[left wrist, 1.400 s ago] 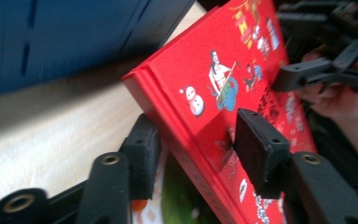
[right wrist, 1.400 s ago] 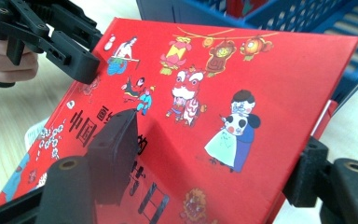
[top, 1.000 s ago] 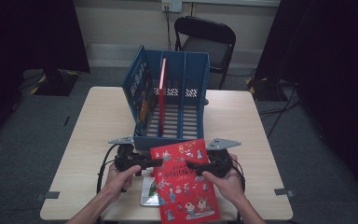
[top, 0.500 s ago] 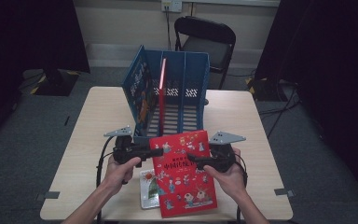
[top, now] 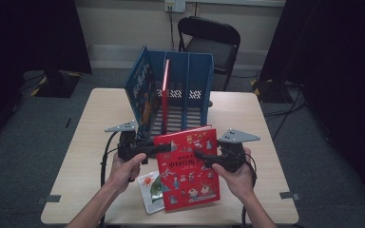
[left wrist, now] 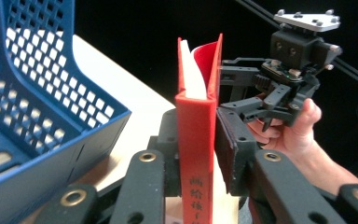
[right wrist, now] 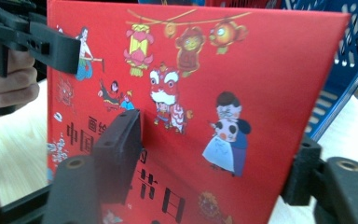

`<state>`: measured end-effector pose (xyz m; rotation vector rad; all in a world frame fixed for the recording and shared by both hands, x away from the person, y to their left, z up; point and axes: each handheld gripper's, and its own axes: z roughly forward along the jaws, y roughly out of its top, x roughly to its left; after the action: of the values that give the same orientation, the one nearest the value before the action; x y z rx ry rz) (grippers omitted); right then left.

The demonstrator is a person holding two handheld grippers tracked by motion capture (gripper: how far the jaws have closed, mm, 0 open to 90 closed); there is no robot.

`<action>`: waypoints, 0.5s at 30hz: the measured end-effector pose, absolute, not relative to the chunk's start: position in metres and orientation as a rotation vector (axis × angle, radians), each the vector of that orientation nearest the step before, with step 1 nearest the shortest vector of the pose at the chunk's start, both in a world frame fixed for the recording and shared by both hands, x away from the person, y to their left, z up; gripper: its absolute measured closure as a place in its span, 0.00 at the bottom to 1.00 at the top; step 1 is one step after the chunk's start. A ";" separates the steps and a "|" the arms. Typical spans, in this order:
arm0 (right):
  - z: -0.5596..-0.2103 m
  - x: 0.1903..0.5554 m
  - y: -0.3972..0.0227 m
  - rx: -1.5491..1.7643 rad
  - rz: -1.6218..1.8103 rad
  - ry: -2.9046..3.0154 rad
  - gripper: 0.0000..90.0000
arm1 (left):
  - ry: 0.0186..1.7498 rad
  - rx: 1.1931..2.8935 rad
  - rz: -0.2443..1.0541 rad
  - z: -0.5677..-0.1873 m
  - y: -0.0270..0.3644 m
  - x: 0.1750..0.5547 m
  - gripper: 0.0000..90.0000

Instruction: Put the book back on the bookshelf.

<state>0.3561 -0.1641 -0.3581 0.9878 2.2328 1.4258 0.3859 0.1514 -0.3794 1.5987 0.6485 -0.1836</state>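
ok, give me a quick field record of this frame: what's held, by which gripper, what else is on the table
held item: red picture book, lifted and tilted over the table
left gripper: jaws have just been closing, now on the book's spine edge
right gripper: jaws clamped across the book's opposite edge
rack: blue file rack behind the book, with a thin red book upright in one slot
under the held book: another picture book flat on the table
background: black chair

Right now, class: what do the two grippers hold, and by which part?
The red book: left gripper clamps its spine edge, right gripper its opposite edge.
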 end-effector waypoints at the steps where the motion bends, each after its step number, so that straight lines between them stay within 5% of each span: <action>1: -0.356 0.356 -0.165 0.985 1.436 2.224 0.39 | 0.640 1.611 -0.165 -0.375 0.151 0.385 0.82; 15: -0.332 0.358 -0.163 0.927 1.470 2.167 0.40 | 0.581 1.625 -0.052 -0.339 0.154 0.382 0.82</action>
<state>0.3577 -0.1626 -0.3316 0.9269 2.1672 1.4697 0.3817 0.1541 -0.3394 1.6254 0.5811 -0.0517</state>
